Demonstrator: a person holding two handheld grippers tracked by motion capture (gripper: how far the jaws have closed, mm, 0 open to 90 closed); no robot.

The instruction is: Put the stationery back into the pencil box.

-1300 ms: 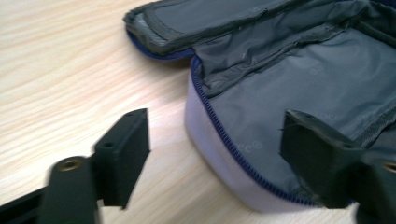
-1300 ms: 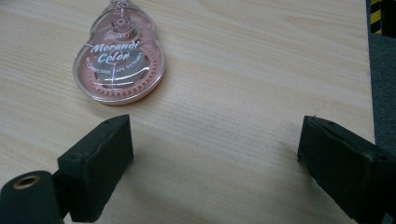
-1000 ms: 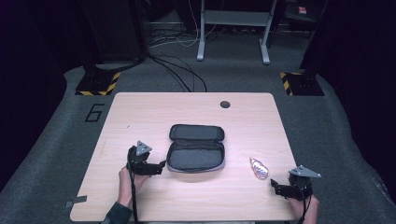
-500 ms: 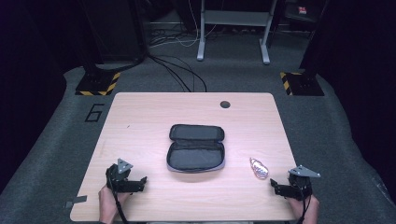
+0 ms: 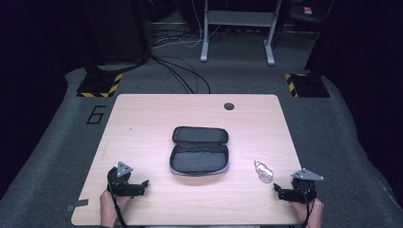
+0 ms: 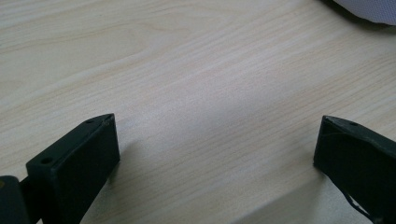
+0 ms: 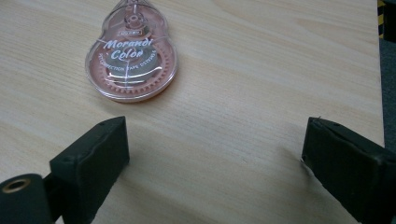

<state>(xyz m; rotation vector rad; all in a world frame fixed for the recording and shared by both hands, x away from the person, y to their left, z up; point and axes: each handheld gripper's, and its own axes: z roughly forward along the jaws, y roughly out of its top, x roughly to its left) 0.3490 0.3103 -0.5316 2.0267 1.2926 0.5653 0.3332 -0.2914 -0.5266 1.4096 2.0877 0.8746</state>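
An open dark zip case (image 5: pixel 199 150) lies flat at the middle of the wooden table (image 5: pixel 157 114). A pink see-through correction tape dispenser (image 5: pixel 263 171) (image 7: pixel 131 59) rests to the case's right. My left gripper (image 5: pixel 142 185) (image 6: pixel 215 149) sits open on the table near the front left edge, jaws wide apart over bare wood. My right gripper (image 5: pixel 279 191) (image 7: pixel 215 154) sits open near the front right corner, just short of the dispenser, with nothing between its jaws. A pale edge of the case (image 6: pixel 369 10) shows at the top right of the left gripper view.
A dark round hole (image 5: pixel 229 106) is set in the table's far edge. Black cables (image 5: pixel 183 71) run over the grey floor beyond, with a metal stand (image 5: pixel 237 33) and yellow-black striped blocks (image 5: pixel 100 85). The table's right edge (image 7: pixel 379 70) lies close to the right gripper.
My left gripper has drawn back from the case's left side to the table's front left and settled there. The right gripper has stayed in place.
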